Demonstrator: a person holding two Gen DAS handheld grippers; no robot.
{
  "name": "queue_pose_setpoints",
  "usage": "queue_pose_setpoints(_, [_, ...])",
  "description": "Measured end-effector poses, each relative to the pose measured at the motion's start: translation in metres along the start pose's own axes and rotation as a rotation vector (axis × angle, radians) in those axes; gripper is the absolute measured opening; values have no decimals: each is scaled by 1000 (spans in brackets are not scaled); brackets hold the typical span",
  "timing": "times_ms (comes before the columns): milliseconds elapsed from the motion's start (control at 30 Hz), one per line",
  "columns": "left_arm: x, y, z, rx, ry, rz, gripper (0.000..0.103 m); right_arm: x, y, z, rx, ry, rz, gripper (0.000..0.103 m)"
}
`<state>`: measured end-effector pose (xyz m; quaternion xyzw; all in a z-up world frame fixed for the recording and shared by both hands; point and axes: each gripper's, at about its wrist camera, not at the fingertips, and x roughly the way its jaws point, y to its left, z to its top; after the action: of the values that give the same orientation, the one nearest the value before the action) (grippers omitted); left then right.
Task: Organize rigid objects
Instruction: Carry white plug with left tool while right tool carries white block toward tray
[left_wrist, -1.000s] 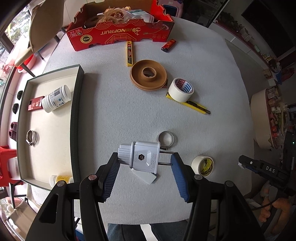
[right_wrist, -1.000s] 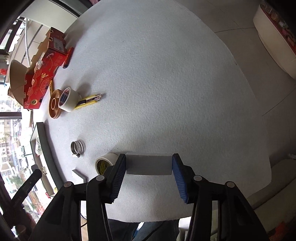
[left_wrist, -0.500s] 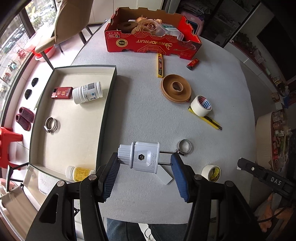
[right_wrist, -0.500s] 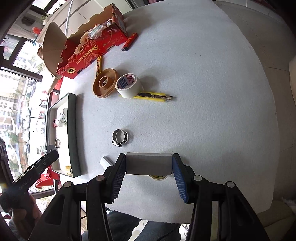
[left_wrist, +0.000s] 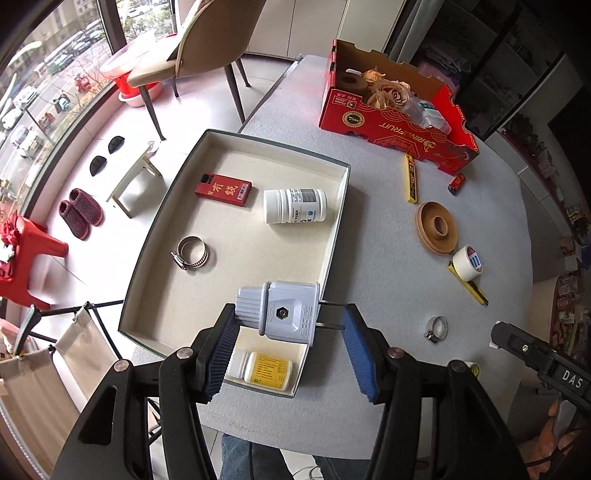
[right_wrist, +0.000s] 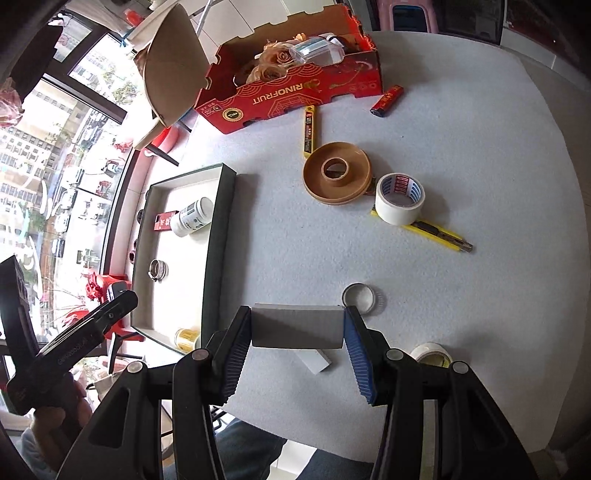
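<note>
Left gripper (left_wrist: 288, 328), jaws clamped on the grey plug (left_wrist: 282, 312) above the tray (left_wrist: 236, 140)'s near corner: lower it onto bare tray floor between the hose clamp (left_wrist: 191, 253) and yellow-label bottle (left_wrist: 264, 369); right gripper (right_wrist: 297, 328), jaws clamped on a grey block (right_wrist: 297, 326) over the table (right_wrist: 461, 147), follows.

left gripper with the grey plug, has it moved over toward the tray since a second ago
Yes. The left gripper carried the grey plug from over bare table by the small clamp to over the tray edge.

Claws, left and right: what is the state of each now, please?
Left claw: shut on the plug.
Right claw: shut on the grey block.
</note>
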<state>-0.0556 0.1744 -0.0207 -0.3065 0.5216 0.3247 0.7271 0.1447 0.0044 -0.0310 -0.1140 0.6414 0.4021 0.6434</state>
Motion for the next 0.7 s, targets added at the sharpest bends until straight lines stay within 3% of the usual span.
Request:
queue_pose_setpoints(400, [24, 72, 5, 80, 20, 27, 60, 59, 132, -11, -90, 46, -10, 51])
queue_pose_setpoints(700, [36, 94, 15, 78, 32, 9, 60, 84, 174, -8, -137, 78, -55, 51])
